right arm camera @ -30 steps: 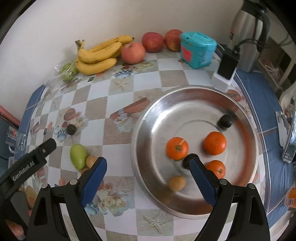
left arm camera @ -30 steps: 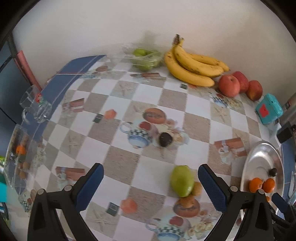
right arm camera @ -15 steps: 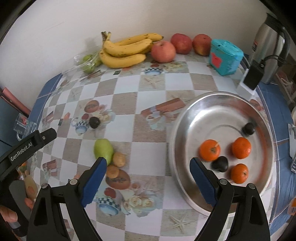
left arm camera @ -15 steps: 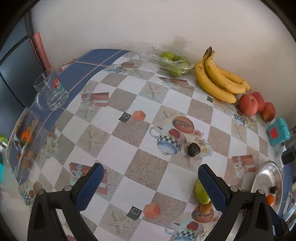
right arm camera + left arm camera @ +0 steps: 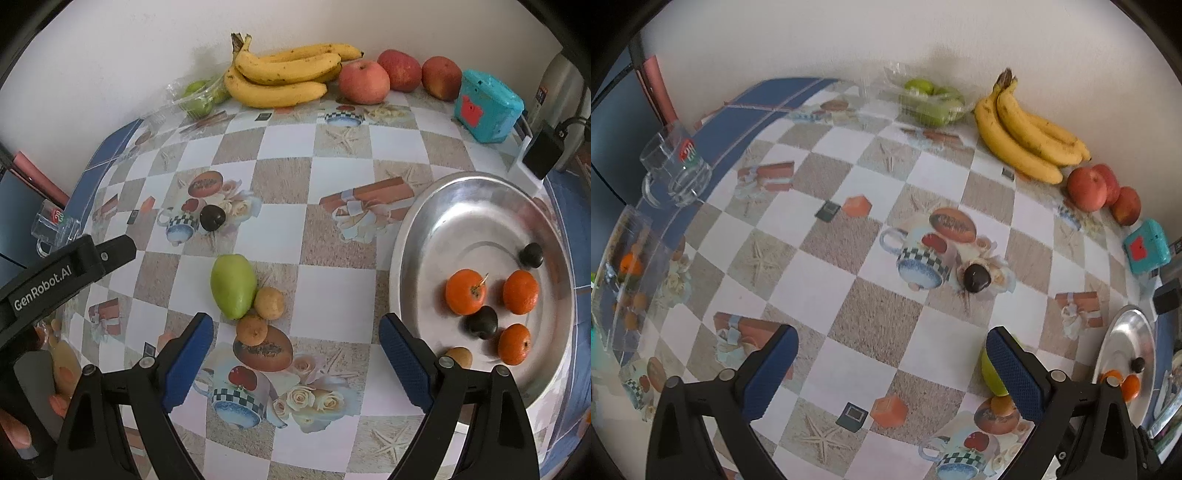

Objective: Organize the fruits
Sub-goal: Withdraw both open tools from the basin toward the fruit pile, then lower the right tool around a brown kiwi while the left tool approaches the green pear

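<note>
My left wrist camera looks down and forward over my left gripper (image 5: 888, 373) from above the table's (image 5: 871, 365) near edge toward the far wall, set toward the left edge. My right wrist camera looks the same way over my right gripper (image 5: 295, 358), set closer to the right edge above the metal tray (image 5: 443, 206). Both views share the bananas (image 5: 1023, 136) (image 5: 284, 77), the dark fruit (image 5: 977, 279) (image 5: 212, 218) and the green fruit (image 5: 991, 373) (image 5: 232, 286).
</note>
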